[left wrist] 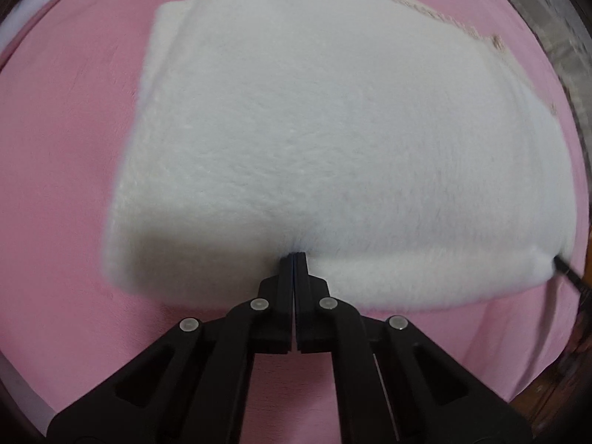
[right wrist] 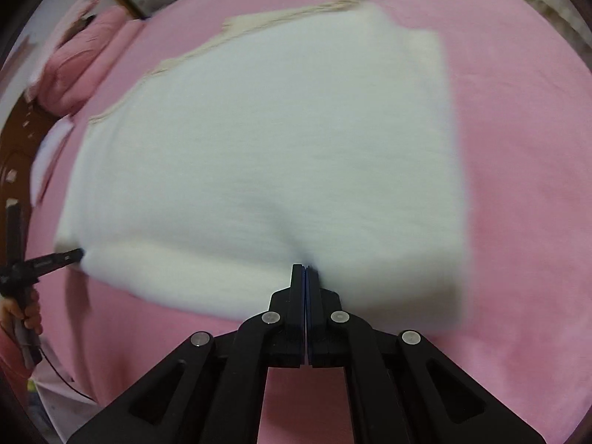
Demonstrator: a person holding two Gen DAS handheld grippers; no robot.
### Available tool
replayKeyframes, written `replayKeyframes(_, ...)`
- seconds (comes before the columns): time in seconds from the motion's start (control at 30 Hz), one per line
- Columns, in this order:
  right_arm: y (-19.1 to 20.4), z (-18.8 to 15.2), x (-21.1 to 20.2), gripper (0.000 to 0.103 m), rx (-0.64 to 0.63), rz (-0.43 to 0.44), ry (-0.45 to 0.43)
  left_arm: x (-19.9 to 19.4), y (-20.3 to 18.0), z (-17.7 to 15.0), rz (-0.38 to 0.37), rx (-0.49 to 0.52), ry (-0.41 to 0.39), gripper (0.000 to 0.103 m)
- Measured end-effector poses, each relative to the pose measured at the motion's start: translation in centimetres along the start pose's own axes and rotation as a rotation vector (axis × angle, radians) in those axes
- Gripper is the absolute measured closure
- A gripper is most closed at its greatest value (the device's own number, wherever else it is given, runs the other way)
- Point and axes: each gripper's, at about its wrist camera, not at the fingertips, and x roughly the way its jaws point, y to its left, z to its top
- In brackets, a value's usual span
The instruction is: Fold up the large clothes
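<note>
A white fluffy garment (left wrist: 314, 129) (right wrist: 259, 148) lies folded on a pink bed sheet (left wrist: 55, 185) (right wrist: 518, 185), with a beige knitted trim (left wrist: 407, 0) (right wrist: 259, 22) along its far edge. My left gripper (left wrist: 294, 255) is shut on the garment's thick near fold, and the fleece puckers around its tips. My right gripper (right wrist: 306, 267) is shut the same way further along that fold, where the cloth also dimples. Each view catches the other gripper at a corner of the fold: the right gripper (left wrist: 559, 261) and the left gripper (right wrist: 78, 254), held by a hand (right wrist: 22, 310).
A pink pillow (right wrist: 81, 59) lies at the bed's far left, beside a dark wooden headboard (right wrist: 22, 137). Pink sheet surrounds the garment on all sides. The bed's edge and floor show at the lower left (right wrist: 55, 399).
</note>
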Motion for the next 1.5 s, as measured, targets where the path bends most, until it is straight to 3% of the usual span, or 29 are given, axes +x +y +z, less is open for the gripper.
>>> replayKeyframes(0.03,-1.1,-0.2,-0.3,0.103,0.027,-0.063,-0.005,0.0,-0.4,0.0,0.022,0.027,0.001,0.102)
replayKeyframes(0.17,-2.3,-0.5,-1.0,0.103,0.078,-0.163,-0.005,-0.1,-0.5,0.3,0.049,0.025,0.015,0.102)
replayKeyframes(0.23,-1.5,-0.3,-0.6,0.103,0.052,-0.217,0.011,-0.8,-0.1,0.6,0.066,-0.036,0.029,0.102)
replayKeyframes(0.3,2.5,0.4,0.3,0.103,0.008,-0.275,0.008,-1.6,-0.5,0.9,0.082,-0.049,0.03,0.102)
replayKeyframes(0.33,4.1,0.5,0.2,0.103,-0.006,-0.239,-0.011,-2.1,-1.2,1.0,0.085,-0.032,0.019,0.102)
replayKeyframes(0.37,5.6,0.6,0.2,0.103,0.001,-0.14,-0.031,-2.5,-2.0,1.0,0.064,-0.019,0.014,0.102)
replayKeyframes(0.47,9.5,0.6,1.5,0.103,0.126,0.196,-0.008,-3.3,-6.0,1.2,-0.142,-0.01,0.03,0.102)
replayKeyframes(0.53,12.2,0.5,3.8,0.103,0.261,0.407,0.057,-3.3,-8.8,1.4,-0.21,0.055,0.043,0.102)
replayKeyframes(0.6,14.5,0.7,5.6,0.103,0.304,0.492,0.089,-2.8,-11.3,1.8,-0.224,0.113,0.03,0.102)
replayKeyframes(0.7,16.7,1.4,7.3,0.103,0.284,0.489,0.071,-1.2,-12.7,1.6,-0.303,0.105,0.081,0.102)
replayKeyframes(0.77,17.2,1.9,8.5,0.103,0.274,0.49,0.092,0.3,-14.2,3.3,-0.332,0.118,0.078,0.102)
replayKeyframes(0.9,17.3,4.0,11.0,0.103,0.3,0.544,0.094,1.2,-14.1,5.3,-0.316,0.16,0.023,0.102)
replayKeyframes(1.0,15.6,7.6,12.2,0.103,0.347,0.563,0.058,2.0,-13.4,8.5,-0.347,0.106,-0.006,0.102)
replayKeyframes(1.07,15.7,9.4,13.7,0.103,0.331,0.559,0.054,3.0,-12.4,11.4,-0.365,0.068,-0.005,0.102)
replayKeyframes(1.23,16.9,12.5,14.8,0.103,0.24,0.535,0.042,3.7,-11.4,14.7,-0.421,0.049,-0.051,0.102)
replayKeyframes(1.33,16.3,14.1,14.4,0.103,0.233,0.524,-0.009,4.0,-11.5,16.6,-0.407,0.035,-0.066,0.102)
replayKeyframes(1.5,16.7,18.8,15.0,0.103,0.212,0.514,-0.004,4.7,-11.6,19.3,-0.399,0.018,-0.081,0.102)
